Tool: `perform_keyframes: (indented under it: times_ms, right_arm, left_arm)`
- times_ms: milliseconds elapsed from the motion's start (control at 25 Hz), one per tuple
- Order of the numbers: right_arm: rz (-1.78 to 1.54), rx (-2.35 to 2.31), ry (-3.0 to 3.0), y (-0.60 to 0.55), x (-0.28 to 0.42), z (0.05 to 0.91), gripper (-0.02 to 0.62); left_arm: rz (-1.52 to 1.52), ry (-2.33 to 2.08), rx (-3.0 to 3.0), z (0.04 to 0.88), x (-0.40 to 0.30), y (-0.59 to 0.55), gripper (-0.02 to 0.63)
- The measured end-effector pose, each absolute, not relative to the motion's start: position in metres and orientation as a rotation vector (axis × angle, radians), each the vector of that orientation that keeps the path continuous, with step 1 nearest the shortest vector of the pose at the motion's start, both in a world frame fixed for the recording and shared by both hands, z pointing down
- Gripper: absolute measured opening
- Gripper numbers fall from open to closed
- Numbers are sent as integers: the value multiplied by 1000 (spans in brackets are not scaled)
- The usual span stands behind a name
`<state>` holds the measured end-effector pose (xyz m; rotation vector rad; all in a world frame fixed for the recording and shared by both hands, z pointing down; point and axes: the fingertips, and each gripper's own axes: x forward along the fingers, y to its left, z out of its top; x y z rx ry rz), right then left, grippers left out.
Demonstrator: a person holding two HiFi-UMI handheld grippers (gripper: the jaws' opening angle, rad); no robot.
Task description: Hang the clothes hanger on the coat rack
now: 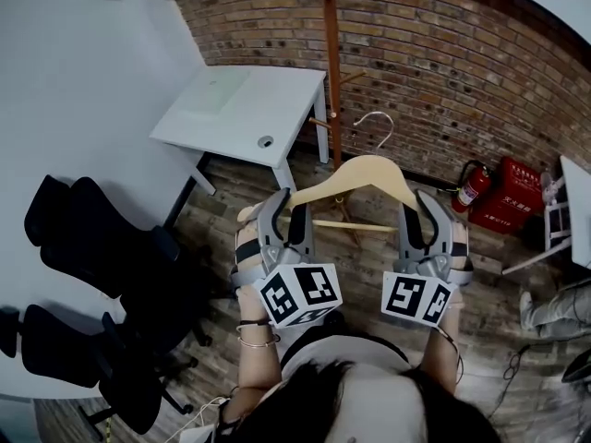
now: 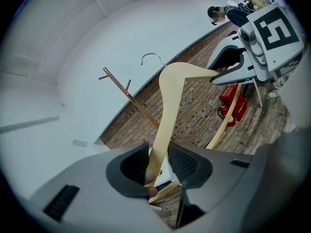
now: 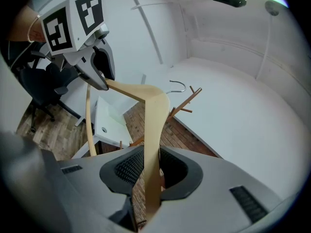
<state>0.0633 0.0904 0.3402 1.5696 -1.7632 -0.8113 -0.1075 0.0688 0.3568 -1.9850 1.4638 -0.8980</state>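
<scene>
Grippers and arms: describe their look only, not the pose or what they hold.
Both the left gripper and the right gripper are grey moulded plastic, each with two curved jaws lined by dark ribbed pads. Each carries a white cube printed with black square markers. Thin bangles are worn above the left gripper, and no sleeve covers the left forearm.

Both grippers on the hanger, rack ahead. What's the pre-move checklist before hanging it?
1. Grip of left gripper on clothes hanger: ok, jaws clamp one arm.
2. Grip of right gripper: ok, jaws clamp the other arm.
3. Hook free: ok, nothing on it, it points toward the coat rack.
4. Free peg: ok, the ones in view are bare.
5. Hook over a peg: not ok, hanger is apart from the rack.
6. Clearance from white desk beside the rack: cannot tell.
</scene>
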Motion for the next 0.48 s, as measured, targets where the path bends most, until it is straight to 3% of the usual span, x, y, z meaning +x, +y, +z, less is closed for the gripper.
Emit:
perform_keyframes:
  times_ms: [480]
  right_arm:
    - [-800, 1596, -1722, 73, 52, 346, 107]
  left_arm:
    - [-877, 1422, -2010, 363, -117, 44, 129]
